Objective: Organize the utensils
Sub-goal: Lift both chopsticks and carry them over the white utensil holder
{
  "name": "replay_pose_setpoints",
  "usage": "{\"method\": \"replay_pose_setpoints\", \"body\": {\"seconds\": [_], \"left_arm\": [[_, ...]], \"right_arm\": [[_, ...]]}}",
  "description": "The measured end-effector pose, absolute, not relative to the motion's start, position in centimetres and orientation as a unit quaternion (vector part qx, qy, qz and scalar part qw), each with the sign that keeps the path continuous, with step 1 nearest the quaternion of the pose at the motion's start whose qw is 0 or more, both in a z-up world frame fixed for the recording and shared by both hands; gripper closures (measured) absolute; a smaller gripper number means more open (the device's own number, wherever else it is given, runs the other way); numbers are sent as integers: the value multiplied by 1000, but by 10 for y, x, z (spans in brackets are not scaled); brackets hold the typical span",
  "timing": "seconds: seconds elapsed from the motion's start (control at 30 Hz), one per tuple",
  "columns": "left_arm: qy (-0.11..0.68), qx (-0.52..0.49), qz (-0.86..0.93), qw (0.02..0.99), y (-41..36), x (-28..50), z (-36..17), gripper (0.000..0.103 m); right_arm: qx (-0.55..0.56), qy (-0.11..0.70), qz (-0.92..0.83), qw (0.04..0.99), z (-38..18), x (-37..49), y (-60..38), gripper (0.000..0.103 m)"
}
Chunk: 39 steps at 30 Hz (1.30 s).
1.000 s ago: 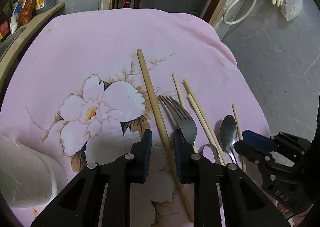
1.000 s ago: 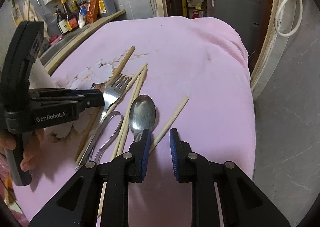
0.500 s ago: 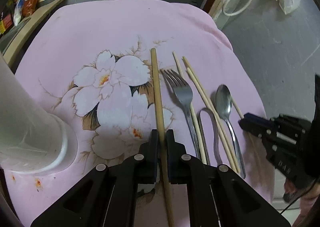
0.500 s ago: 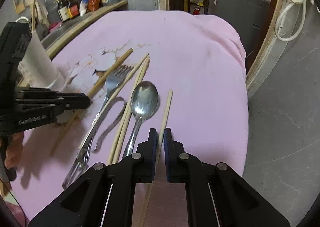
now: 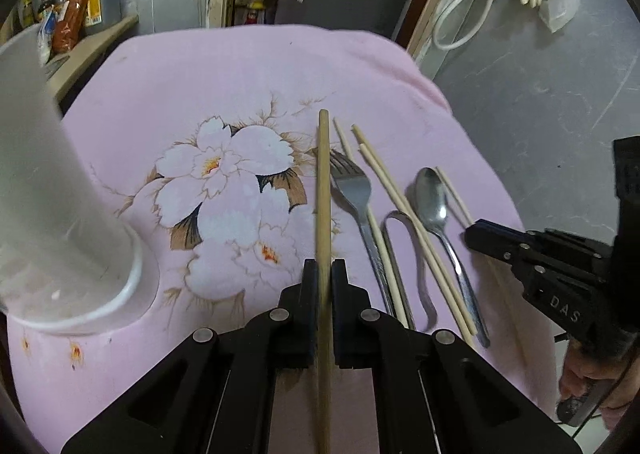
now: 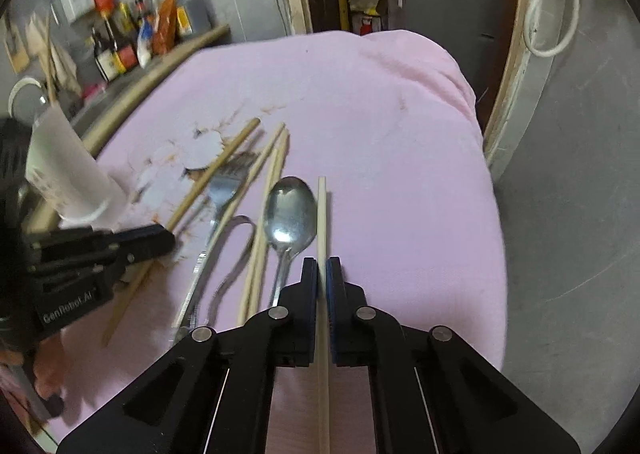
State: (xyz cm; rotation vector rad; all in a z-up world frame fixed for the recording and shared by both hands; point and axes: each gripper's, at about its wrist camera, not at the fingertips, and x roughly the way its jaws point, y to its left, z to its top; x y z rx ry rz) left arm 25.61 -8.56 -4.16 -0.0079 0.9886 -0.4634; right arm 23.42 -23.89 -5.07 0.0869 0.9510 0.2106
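My left gripper is shut on a thick wooden stick that points away along the pink cloth. To its right lie a fork, thin chopsticks, a bent metal piece and a spoon. My right gripper is shut on a thin pale chopstick, beside the spoon. The right gripper also shows at the right of the left wrist view. The left gripper shows at the left of the right wrist view, with the thick stick in it.
A white plastic cup stands at the left on the pink flowered cloth; it also shows in the right wrist view. Bottles stand on a shelf behind. The grey floor drops off past the table's right edge.
Both grippers, open a second ago, have closed on their sticks. Both sticks now point straight ahead, and the view has pulled back from the cloth a little.
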Motion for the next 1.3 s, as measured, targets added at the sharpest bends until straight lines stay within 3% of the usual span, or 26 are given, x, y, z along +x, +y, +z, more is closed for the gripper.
{"method": "replay_pose_setpoints", "body": {"seconds": [0.2,0.6,1.07,1.3], "left_arm": [[410,-27,-238,880,-70,223,-22,99],[166,-86,-206,960,-35,167,43,99],[-15,-137,-118,983,74,155,122,99],[-44,-193,-96,975,143,172,130,99]], "right_arm": [[39,356,111,927,-33,192,-229,100],[10,44,76,996,37,126,-181,100],[61,-97,155,981,101,155,-104,100],[112,-115,204,966,104,181,-80,100]]}}
